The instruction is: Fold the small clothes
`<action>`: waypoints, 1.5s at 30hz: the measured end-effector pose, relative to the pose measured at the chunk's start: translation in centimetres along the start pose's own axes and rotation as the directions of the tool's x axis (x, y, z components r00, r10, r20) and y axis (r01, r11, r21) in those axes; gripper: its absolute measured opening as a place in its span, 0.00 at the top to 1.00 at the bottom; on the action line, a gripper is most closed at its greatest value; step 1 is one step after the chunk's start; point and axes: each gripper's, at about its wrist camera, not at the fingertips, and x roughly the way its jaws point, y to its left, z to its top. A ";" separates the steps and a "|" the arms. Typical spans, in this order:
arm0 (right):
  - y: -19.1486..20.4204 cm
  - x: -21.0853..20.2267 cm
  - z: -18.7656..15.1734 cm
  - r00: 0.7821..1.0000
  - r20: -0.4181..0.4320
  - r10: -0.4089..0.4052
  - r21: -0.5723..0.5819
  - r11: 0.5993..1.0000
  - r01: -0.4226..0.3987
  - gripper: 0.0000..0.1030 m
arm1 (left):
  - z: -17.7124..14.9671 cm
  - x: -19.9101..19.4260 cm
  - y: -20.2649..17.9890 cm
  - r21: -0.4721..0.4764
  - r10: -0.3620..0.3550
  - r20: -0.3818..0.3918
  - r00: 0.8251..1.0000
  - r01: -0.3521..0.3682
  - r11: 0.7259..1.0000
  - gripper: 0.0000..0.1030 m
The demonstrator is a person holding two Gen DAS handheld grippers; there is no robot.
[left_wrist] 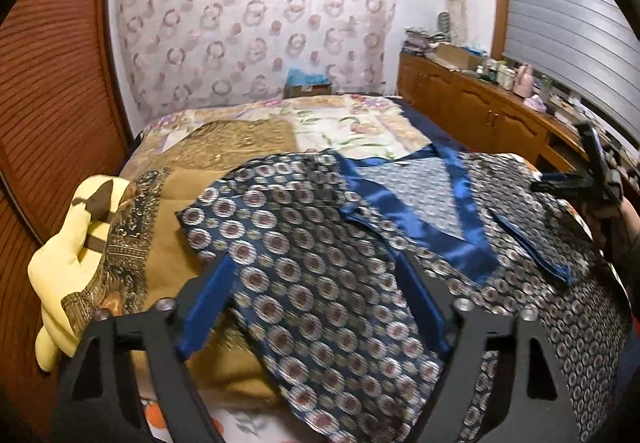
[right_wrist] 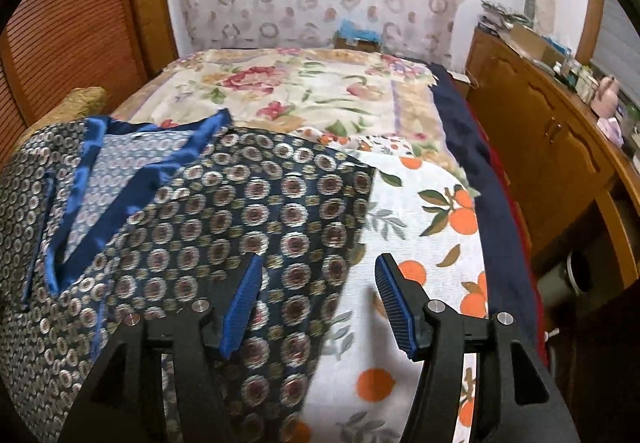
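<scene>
Spread flat across a bed, a small robe-like garment in dark navy woven fabric carries rows of round medallions and a glossy bright-blue satin collar band that forms a V. The V opens toward the far end of the bed, so the garment's length runs away from both cameras, with a sleeve stretched out to each side. Beneath it lie a white sheet printed with oranges, a floral spread and a tan brocade blanket; a soft yellow bundle sits at the bed's left edge.

The left gripper has its blue ribbed pads spread apart, the garment's left sleeve lying between and under them, unpinched. The right gripper is likewise released: one pad over the right sleeve's edge, the other over the orange-print sheet, with nothing clamped. A wooden cabinet lines the right wall.
</scene>
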 end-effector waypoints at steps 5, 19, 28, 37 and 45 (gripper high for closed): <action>-1.0 0.5 0.2 1.000 -0.008 -0.004 0.032 0.999 0.004 0.41 | 0.8 2.0 2.6 -0.059 0.023 -0.049 0.999 -0.025 0.998 0.39; -2.0 1.8 0.9 0.999 -0.024 0.032 0.106 0.994 -0.029 0.41 | 1.2 3.9 6.0 -0.110 0.061 -0.127 0.990 -0.075 0.991 0.48; -0.7 2.4 1.4 0.999 -0.038 0.027 0.050 0.998 -0.025 0.46 | 1.3 3.8 6.0 -0.114 0.012 -0.126 0.992 -0.027 0.993 0.77; 1.1 1.1 1.6 1.000 0.001 -0.027 -0.048 0.998 0.027 0.94 | 2.7 0.6 2.8 -0.032 -0.026 -0.042 0.999 0.025 0.999 0.96; 1.6 -6.2 -0.3 0.977 0.211 0.024 -0.029 0.999 -0.018 0.99 | 2.3 -5.8 -0.4 0.008 -0.104 0.098 0.990 0.104 0.995 0.96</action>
